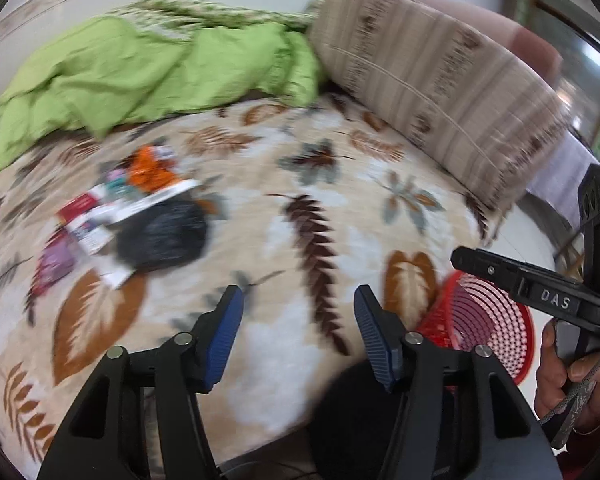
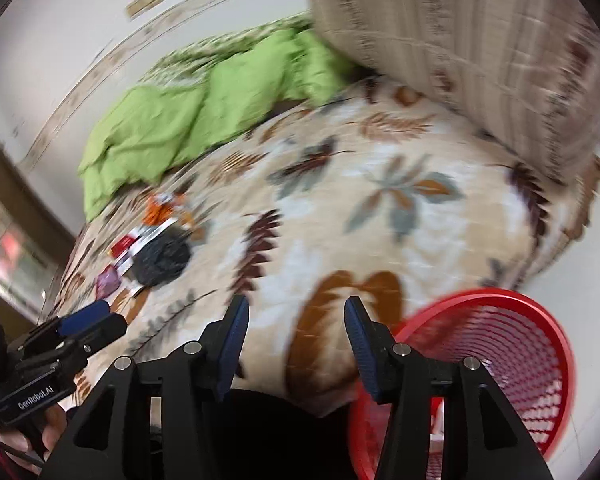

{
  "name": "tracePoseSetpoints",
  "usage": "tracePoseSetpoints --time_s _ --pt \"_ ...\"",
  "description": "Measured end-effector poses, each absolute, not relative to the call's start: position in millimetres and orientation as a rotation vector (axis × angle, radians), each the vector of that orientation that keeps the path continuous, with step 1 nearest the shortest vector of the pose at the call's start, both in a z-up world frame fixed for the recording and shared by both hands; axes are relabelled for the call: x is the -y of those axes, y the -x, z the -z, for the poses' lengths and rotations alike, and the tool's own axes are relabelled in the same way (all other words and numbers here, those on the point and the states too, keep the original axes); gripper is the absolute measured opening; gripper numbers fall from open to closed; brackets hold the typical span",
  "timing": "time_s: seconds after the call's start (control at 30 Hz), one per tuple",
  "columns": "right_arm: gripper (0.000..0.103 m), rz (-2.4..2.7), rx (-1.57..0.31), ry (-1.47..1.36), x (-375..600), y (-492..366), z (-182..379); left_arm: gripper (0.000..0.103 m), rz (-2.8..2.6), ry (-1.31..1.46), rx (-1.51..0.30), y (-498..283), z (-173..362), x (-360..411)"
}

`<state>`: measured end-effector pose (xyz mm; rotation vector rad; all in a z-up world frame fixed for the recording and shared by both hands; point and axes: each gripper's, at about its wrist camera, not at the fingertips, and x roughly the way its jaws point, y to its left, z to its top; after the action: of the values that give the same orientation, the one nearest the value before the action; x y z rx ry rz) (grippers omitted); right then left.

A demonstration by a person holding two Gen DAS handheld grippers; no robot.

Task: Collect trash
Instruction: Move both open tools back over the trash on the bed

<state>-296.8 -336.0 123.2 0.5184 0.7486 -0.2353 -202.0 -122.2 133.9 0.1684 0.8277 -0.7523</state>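
- Trash (image 1: 132, 216): a pile on the bed (image 1: 340, 184), left of centre in both views.
- Left gripper (image 1: 298, 334): jaws spread, empty; the nearer.
- Right gripper (image 2: 296, 338): jaws spread, empty.
- Basket (image 2: 500, 364): lower right, beside bed.

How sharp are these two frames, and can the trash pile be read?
Left wrist: motion blur smears the trash pile and bedspread; left gripper stays sharp. Right wrist: heavier streaking, red basket mesh smeared, right gripper crisp. Fisheye bends both; printing unreadable.
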Motion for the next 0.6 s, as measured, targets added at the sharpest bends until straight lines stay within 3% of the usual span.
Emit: tracePoseSetpoints --time_s 0.6 --pt "0.060 -0.043 -0.819 -0.360 233.0 209.7 -128.1 0.062 0.219 0.149 -0.902 49.4 -92.0 -62.1"
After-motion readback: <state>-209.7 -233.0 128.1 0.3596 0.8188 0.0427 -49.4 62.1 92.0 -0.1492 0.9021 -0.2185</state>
